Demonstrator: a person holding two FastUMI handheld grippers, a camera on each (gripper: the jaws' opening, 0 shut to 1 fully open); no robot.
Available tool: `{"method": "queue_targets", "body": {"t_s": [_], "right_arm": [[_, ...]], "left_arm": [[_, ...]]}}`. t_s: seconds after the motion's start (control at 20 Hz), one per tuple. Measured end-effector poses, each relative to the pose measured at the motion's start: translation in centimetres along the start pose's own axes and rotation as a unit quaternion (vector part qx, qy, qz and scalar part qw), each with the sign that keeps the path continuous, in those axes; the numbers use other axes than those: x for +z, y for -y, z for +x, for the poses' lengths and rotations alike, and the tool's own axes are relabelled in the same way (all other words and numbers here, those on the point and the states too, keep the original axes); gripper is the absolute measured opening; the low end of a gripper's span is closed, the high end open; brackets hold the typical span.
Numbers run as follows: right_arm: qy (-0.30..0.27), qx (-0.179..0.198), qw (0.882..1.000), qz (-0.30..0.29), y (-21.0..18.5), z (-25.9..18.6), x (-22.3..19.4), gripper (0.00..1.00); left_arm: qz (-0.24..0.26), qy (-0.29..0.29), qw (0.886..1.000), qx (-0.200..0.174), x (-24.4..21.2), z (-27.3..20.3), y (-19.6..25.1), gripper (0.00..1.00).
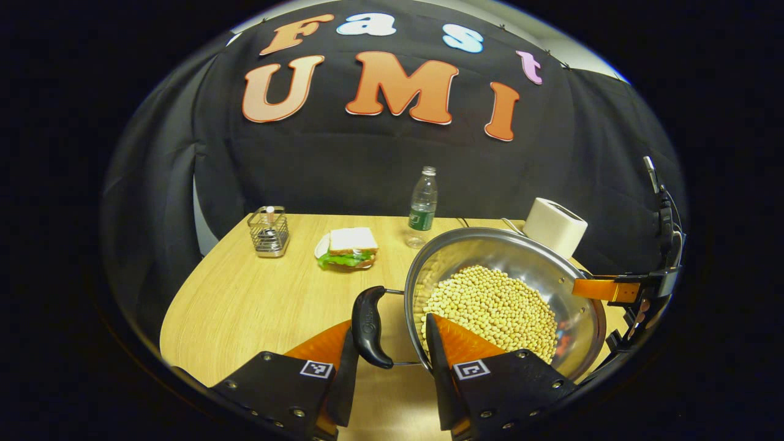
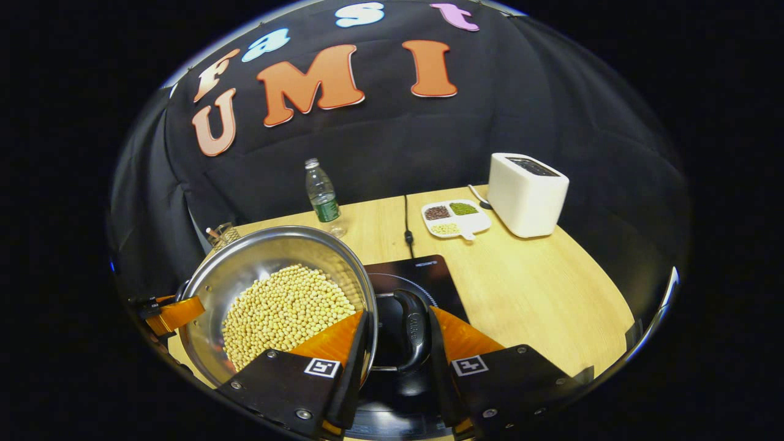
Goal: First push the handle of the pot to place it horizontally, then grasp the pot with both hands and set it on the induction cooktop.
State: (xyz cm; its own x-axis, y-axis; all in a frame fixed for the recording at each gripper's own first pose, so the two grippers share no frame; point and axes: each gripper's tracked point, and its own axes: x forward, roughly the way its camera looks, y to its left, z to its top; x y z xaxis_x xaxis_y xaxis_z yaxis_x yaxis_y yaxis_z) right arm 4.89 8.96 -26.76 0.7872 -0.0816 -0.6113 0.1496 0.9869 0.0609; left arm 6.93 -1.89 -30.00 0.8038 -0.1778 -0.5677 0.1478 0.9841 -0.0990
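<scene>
A steel pot (image 1: 527, 257) holding yellow beans (image 1: 490, 306) hangs between my two grippers. My left gripper (image 1: 390, 321) is shut on the pot's black side handle (image 1: 369, 327): one finger is outside the handle, the other inside the rim over the beans. In the right gripper view my right gripper (image 2: 398, 312) clamps the opposite black handle (image 2: 411, 331) and the pot's wall (image 2: 269, 251) the same way. The black induction cooktop (image 2: 429, 275) lies beneath that handle. Each gripper's finger also shows at the pot's far rim in the other view. I cannot tell whether the pot touches the cooktop.
On the wooden table (image 1: 245, 306) stand a water bottle (image 1: 422, 208), a sandwich (image 1: 348, 248) and a wire basket (image 1: 268, 231). A white toaster (image 2: 527, 193), a divided dish of grains (image 2: 456, 219) and the cooktop's cable (image 2: 406, 220) lie at the back right.
</scene>
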Motion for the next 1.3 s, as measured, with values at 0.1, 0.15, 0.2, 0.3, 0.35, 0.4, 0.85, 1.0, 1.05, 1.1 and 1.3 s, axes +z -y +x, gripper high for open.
{"method": "queue_targets", "body": {"t_s": [0.1,0.15,0.2,0.3,0.35,0.4,0.85,1.0,1.05,1.1,1.3], "right_arm": [[0.000,-0.007,1.000,0.007,1.8,-0.4,0.1,0.52],[0.000,-0.011,1.000,0.010,2.6,-0.5,0.0,0.52],[0.000,-0.013,1.000,0.012,3.3,-0.7,0.0,0.52],[-0.001,-0.020,1.000,0.015,4.8,-0.3,0.0,0.52],[-0.002,-0.022,1.000,0.017,5.4,-0.4,-0.1,0.52],[-0.003,-0.024,1.000,0.019,5.9,-0.2,0.0,0.52],[-0.014,-0.030,0.999,0.028,8.0,0.9,-0.5,0.52],[-0.018,-0.028,0.999,0.033,8.1,1.4,-0.7,0.52],[-0.019,-0.028,0.999,0.033,8.2,1.4,-0.7,0.52],[-0.020,-0.027,0.999,0.031,8.2,1.6,-0.8,0.48],[-0.022,-0.017,0.999,0.030,8.0,2.1,-0.5,0.52]], "left_arm": [[0.006,-0.004,1.000,-0.008,-0.1,0.6,1.8,0.56],[0.009,-0.006,1.000,-0.011,-0.1,0.8,2.6,0.56],[0.010,-0.009,1.000,-0.014,-0.3,1.0,3.5,0.56],[0.011,-0.017,1.000,-0.021,-0.6,1.6,4.9,0.56],[0.012,-0.025,0.999,-0.023,-0.9,1.8,5.5,0.56],[0.015,-0.030,0.999,-0.025,-1.2,2.5,5.8,0.56],[0.032,-0.049,0.998,-0.023,-2.5,5.0,8.3,0.56],[0.037,-0.053,0.998,-0.020,-2.7,5.5,8.6,0.56],[0.037,-0.053,0.998,-0.020,-2.6,5.7,8.7,0.56],[0.036,-0.055,0.998,-0.020,-2.9,5.9,8.8,0.56],[0.021,-0.052,0.998,-0.019,-2.9,6.0,8.4,0.55]]}}
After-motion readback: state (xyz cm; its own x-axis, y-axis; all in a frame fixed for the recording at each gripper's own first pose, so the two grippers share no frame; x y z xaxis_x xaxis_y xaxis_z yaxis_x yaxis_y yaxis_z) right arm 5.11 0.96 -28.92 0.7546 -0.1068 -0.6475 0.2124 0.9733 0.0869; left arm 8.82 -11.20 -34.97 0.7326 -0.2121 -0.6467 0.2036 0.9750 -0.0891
